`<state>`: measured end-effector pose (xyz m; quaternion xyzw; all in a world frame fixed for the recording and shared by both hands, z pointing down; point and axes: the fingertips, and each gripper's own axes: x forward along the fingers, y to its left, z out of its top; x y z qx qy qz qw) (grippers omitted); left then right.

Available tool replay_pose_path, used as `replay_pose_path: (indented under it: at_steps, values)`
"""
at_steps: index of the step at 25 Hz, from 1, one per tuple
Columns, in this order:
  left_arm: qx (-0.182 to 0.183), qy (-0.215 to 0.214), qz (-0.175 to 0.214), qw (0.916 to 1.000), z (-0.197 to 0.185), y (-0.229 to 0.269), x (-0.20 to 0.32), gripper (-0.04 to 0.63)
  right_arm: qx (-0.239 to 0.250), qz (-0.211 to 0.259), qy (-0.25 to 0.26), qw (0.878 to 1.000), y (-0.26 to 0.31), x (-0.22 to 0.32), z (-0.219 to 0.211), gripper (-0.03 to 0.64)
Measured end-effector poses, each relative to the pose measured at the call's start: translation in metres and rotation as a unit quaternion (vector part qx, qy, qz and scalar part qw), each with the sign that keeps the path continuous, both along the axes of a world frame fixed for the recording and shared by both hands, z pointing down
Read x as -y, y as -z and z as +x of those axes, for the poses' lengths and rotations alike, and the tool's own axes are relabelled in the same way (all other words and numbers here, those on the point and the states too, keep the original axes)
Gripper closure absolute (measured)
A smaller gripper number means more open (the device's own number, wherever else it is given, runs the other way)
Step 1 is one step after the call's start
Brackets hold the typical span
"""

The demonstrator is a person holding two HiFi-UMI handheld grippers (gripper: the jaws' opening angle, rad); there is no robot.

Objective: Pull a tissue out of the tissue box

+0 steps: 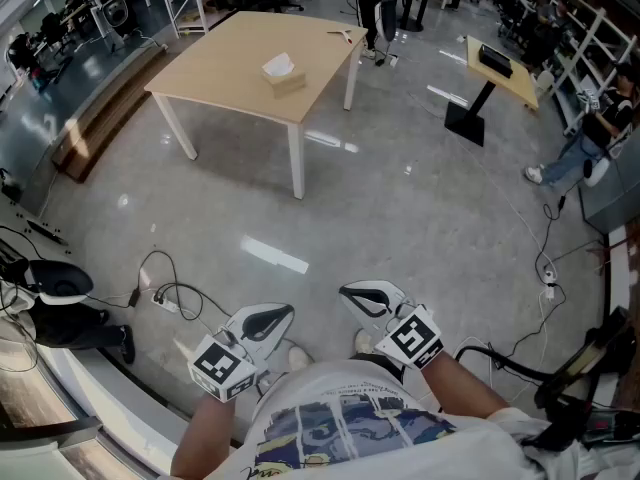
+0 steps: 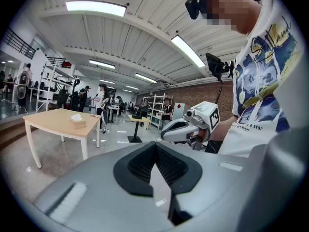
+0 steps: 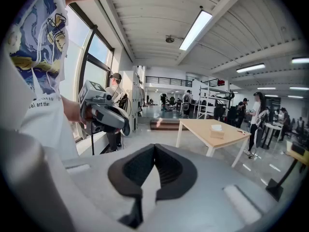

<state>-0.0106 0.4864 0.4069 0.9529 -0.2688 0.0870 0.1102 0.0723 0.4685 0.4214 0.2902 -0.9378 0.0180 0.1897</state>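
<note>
The tissue box (image 1: pixel 284 78), a white tissue (image 1: pixel 278 64) standing from its top, sits near the middle of the light wooden table (image 1: pixel 220 68), well apart from the person. The left tongs (image 1: pixel 268 320) and right tongs (image 1: pixel 366 298), held close to the person's body, are both clenched on nothing.
</note>
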Motion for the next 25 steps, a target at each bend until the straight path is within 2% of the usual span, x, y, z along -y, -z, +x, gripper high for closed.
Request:
replay_pose_path:
  at_steps: [13,22,25]
  values:
    - [-0.009,0.006,-0.006,0.9999,-0.052,-0.008,-0.023,0.589,-0.001,-0.001,-0.010,1.000,-0.007,-0.024,-0.046,0.614]
    - [-0.039,-0.024,-0.026,0.9986,-0.058,-0.016,-0.020,0.589,-0.007,-0.025,-0.023,0.999,-0.016,-0.026,-0.057,0.612]
    - [-0.025,-0.017,-0.024,0.9993,-0.054,-0.023,-0.008,0.589,-0.009,-0.032,-0.020,0.999,-0.019,-0.020,-0.055,0.612]
